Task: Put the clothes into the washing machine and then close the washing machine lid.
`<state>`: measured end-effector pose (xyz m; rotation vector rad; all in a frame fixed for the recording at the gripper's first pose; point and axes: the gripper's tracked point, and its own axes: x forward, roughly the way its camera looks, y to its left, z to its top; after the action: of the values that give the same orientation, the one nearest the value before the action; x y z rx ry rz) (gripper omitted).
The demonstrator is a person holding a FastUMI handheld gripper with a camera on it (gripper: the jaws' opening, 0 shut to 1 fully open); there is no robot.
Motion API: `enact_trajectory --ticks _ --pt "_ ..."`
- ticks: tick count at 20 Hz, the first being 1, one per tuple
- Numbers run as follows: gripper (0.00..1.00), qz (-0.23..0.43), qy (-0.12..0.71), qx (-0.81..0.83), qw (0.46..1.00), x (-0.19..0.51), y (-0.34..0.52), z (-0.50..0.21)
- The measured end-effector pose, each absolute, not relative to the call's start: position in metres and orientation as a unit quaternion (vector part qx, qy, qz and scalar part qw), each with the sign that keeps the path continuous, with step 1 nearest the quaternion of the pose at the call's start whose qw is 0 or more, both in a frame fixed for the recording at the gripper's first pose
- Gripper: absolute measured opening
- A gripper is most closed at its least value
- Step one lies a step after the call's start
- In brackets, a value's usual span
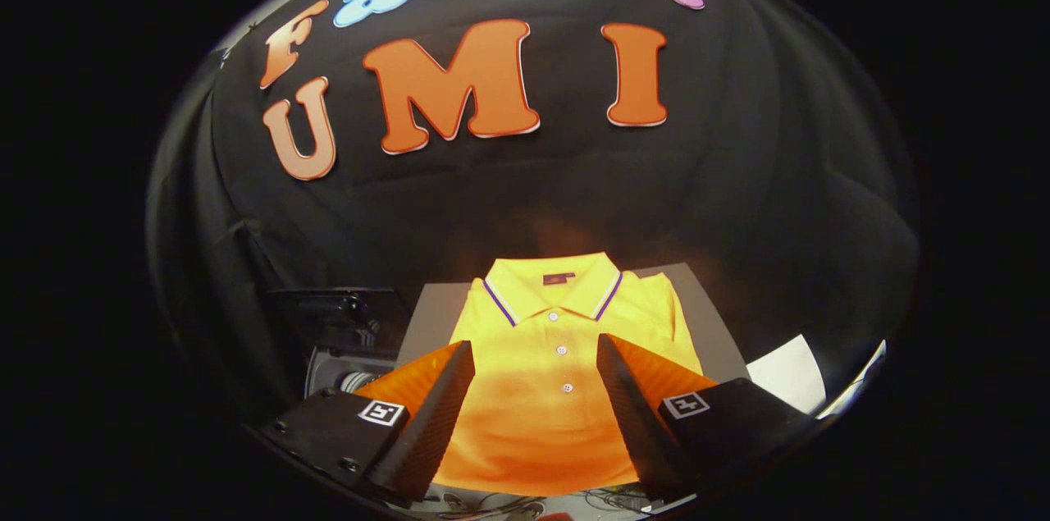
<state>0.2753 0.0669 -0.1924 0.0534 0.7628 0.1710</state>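
Note:
A folded yellow-orange polo shirt (pixel 537 357) with a striped collar and white buttons lies flat on a grey table top (pixel 709 316). My gripper (pixel 535 350) hovers above the shirt's chest, open, its two fingers spread wide either side of the button placket. Nothing is held between the fingers. To the left, beyond the left finger and lower than the table, a dark machine (pixel 340 340) with a round opening stands partly hidden; I cannot tell how its lid stands.
A white sheet (pixel 787 373) lies at the table's right corner. Black cloth forms the booth wall behind the table. Cables (pixel 492 505) lie on the floor below the shirt's near edge.

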Motion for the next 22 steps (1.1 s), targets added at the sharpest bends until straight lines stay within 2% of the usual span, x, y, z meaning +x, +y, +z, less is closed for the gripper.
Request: enact_trajectory --ticks 10,19,21,22 --pt "1.0 0.076 0.547 0.0 0.834 0.286 0.058 -0.28" --pt "1.0 0.083 0.598 -0.012 0.797 0.288 0.061 -0.283" --pt "0.88 0.101 0.61 -0.019 0.786 0.285 0.065 -0.283" --pt "0.74 0.112 0.611 -0.019 0.784 0.285 0.07 -0.282"
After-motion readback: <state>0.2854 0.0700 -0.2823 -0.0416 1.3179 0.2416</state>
